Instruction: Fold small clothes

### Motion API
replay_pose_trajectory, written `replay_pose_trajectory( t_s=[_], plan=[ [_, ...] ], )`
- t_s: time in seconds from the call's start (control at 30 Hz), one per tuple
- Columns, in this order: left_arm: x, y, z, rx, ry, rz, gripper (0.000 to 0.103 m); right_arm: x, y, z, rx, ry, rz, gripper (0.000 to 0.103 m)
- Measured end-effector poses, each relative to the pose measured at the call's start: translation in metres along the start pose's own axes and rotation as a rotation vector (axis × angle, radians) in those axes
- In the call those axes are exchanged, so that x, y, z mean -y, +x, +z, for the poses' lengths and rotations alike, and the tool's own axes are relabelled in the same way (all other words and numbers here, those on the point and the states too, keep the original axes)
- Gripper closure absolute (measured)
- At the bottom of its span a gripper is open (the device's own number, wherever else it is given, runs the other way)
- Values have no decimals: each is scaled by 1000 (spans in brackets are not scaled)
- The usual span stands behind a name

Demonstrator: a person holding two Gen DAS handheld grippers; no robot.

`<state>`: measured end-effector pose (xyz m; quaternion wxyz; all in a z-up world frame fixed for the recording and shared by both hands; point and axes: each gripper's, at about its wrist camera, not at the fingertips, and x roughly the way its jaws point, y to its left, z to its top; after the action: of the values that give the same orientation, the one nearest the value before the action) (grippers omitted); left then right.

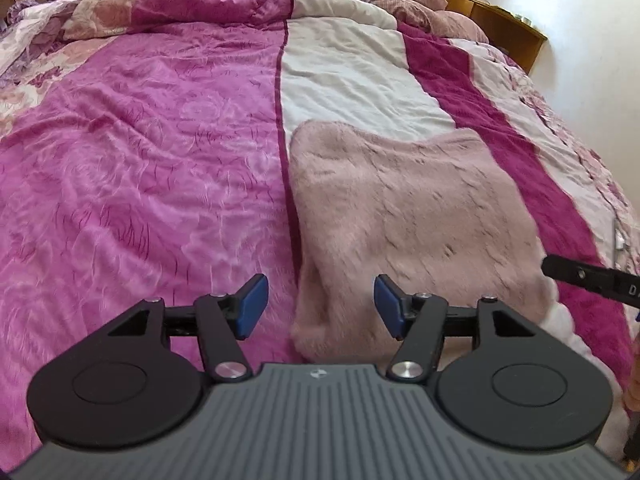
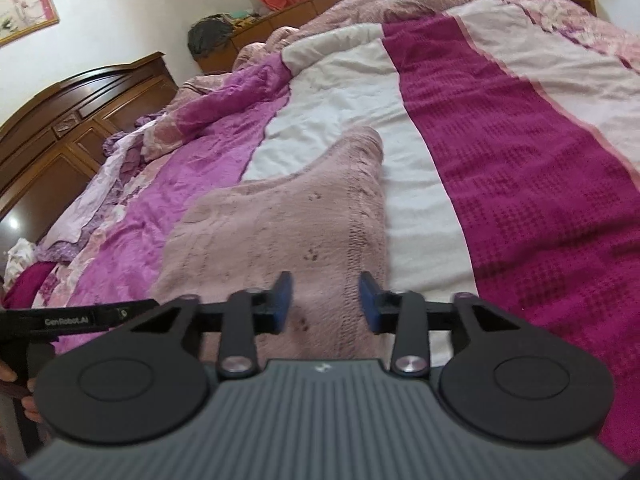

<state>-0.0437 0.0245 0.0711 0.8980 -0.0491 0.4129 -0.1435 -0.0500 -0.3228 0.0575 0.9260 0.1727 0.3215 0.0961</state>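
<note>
Where "GenRobot.AI" marks the left claw (image 2: 68, 322), both claws released, pink garment (image 1: 408, 216) flat on bedspread (image 1: 140, 160).

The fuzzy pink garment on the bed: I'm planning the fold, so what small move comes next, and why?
Probably lower both grippers onto the near edge of the fuzzy pink garment. It lies flat on the bedspread, and the left gripper and right gripper hang open above it, holding nothing.

Both rigs look the same: the left gripper (image 1: 320, 306) and right gripper (image 2: 325, 302) have blue pads on black linkage arms, silver screws at the pivots, two round black discs and a ribbed grey body. White "GenRobot.AI" lettering sits at lower left of the right wrist view.
</note>
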Motion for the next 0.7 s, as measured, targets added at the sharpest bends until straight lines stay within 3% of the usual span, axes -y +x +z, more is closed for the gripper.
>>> replay_pose_trajectory(
  t_s=[0.07, 0.2, 0.47, 0.7],
  plan=[
    [3, -10, -7, -6, -6, -29, 33, -7, -10, -2, 23, -31, -8, 37],
    [15, -20, -23, -16, 15, -14, 25, -15, -21, -11, 22, -66, -36, 30],
    [45, -8, -38, -53, 96, 70, 24, -20, -23, -36, -38, -105, -107, 29],
    [63, 11, -48, -97, 162, 140, 24, -17, -6, -53, -144, -61, -124, 29]
  ],
)
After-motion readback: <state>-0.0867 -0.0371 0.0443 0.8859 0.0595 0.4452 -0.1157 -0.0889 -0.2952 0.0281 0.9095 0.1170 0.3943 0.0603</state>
